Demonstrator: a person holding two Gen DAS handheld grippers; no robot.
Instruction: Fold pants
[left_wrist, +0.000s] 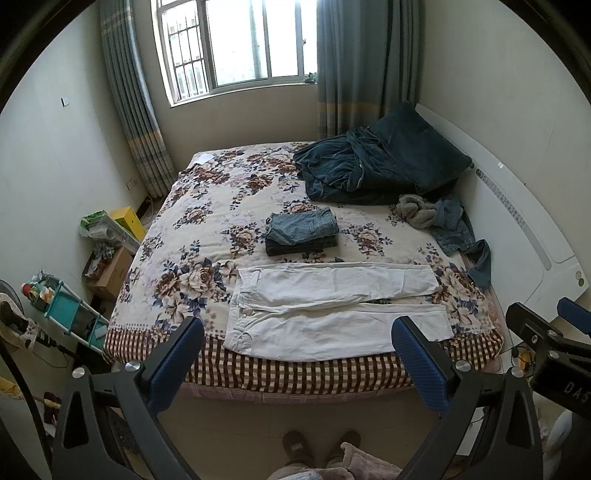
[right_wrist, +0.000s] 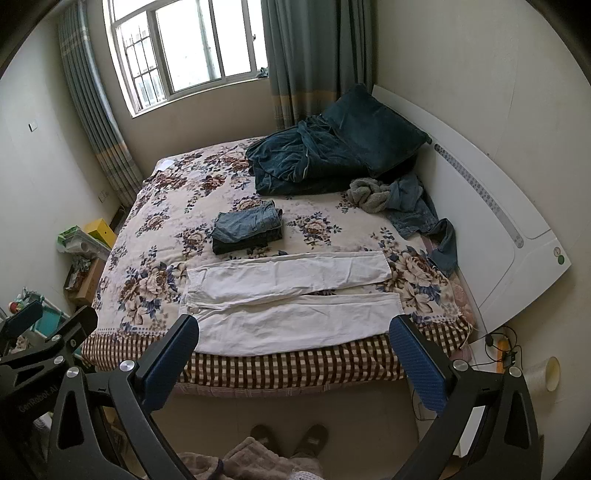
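Observation:
White pants (left_wrist: 332, 306) lie spread flat near the front edge of the bed, waistband to the left, both legs running right; they also show in the right wrist view (right_wrist: 291, 302). My left gripper (left_wrist: 297, 332) is open and empty, held in the air in front of the bed edge, above the floor. My right gripper (right_wrist: 295, 332) is open and empty, likewise in front of the bed. The right gripper shows at the right edge of the left wrist view (left_wrist: 546, 332), and the left gripper at the left edge of the right wrist view (right_wrist: 48, 325).
A stack of folded jeans (left_wrist: 301, 230) sits mid-bed behind the white pants. A dark blue blanket and pillow (left_wrist: 384, 166) and loose clothes (left_wrist: 439, 218) lie at the back right. A white headboard (left_wrist: 524, 229) is at right. Boxes and a shelf (left_wrist: 66, 310) stand at left.

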